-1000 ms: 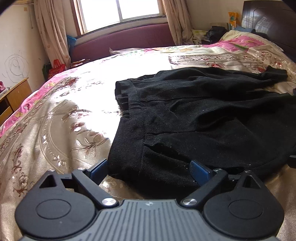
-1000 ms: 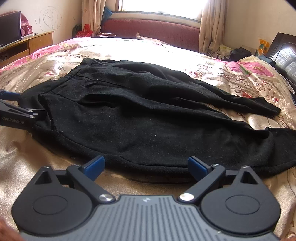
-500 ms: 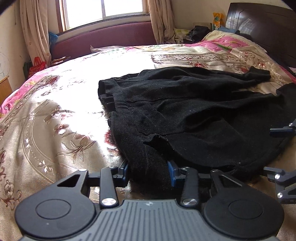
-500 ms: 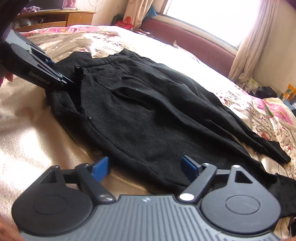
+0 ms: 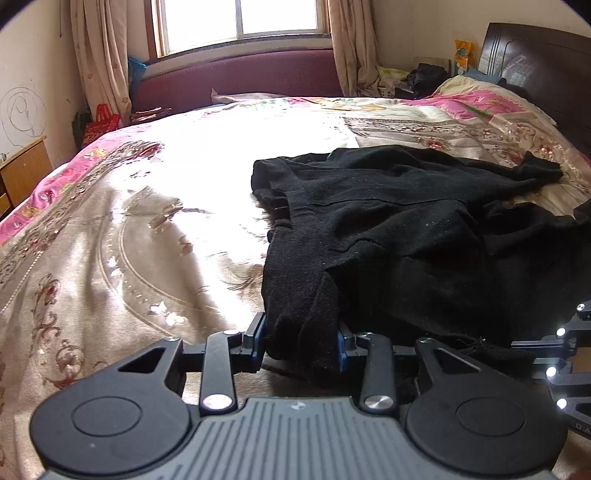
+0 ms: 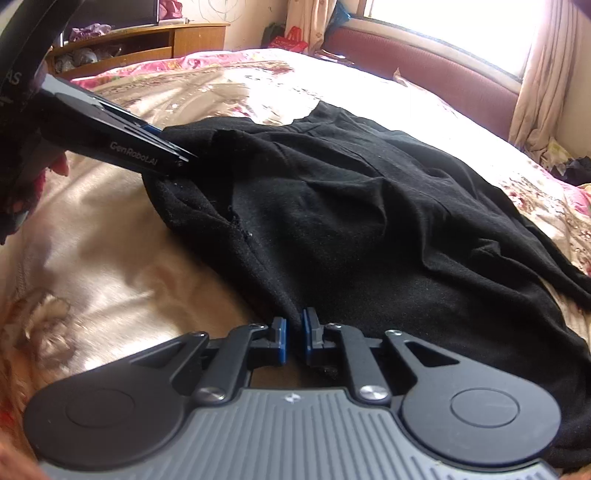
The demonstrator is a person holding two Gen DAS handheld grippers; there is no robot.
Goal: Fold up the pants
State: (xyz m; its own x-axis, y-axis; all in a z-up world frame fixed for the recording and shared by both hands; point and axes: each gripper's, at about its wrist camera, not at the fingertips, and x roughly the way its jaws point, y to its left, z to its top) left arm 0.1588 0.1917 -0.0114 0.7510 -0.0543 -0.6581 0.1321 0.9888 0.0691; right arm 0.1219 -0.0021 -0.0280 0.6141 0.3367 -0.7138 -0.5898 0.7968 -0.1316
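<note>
A: Where are the pants (image 5: 406, 236) and who has hold of them?

B: Black pants lie rumpled across the patterned bedspread (image 5: 129, 240), filling the centre and right of the left wrist view. The left gripper (image 5: 301, 341), bottom centre, has its jaws closed partway around a thick bunch of the near corner of the cloth. In the right wrist view the right gripper (image 6: 293, 338), bottom centre, has its jaws almost together, pinching a thin edge of the pants.

A: How should the fold go from here?

B: Probably lift both held points together at an even height (the cloth between them already sags), then carry the near edge over towards the far edge by the window (image 5: 240, 18). Keep the two grips level so the layers line up, and lay the cloth down slowly to avoid new wrinkles
</note>
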